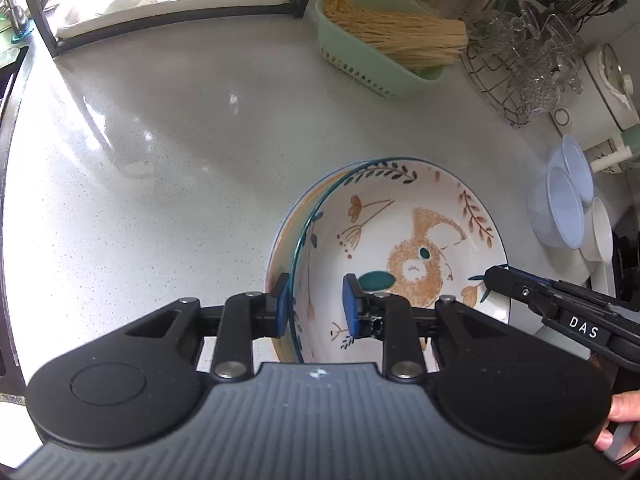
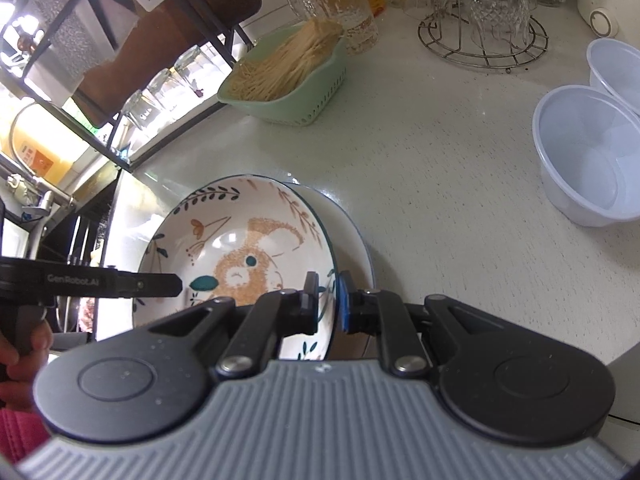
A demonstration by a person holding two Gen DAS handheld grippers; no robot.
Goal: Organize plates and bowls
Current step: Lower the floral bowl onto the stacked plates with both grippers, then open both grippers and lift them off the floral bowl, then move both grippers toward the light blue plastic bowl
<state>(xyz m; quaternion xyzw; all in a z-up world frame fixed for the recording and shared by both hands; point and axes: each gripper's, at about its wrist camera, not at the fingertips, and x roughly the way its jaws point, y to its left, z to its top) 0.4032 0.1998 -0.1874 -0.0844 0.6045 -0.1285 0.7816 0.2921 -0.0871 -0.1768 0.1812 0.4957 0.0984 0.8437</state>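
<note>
A white bowl with an orange rabbit pattern (image 1: 400,240) lies tilted inside a second, matching bowl (image 1: 278,252) on the pale counter. My left gripper (image 1: 316,308) straddles the upper bowl's left rim, one blue pad outside and one inside, both clear of the rim, so it is open. In the right wrist view my right gripper (image 2: 327,300) is shut on the right rim of the rabbit bowl (image 2: 240,240), which leans over the lower bowl (image 2: 354,236). The right gripper (image 1: 490,276) shows at that rim in the left wrist view. The left gripper (image 2: 176,284) enters the right wrist view from the left.
A green basket (image 1: 360,68) of dry noodles stands behind the bowls. Right of it is a wire rack (image 1: 516,92) holding glasses. Two clear plastic bowls (image 2: 592,152) sit at the far right. A black-framed dish rack (image 1: 160,20) stands at the back left, and a sink edge (image 1: 12,92) runs along the left.
</note>
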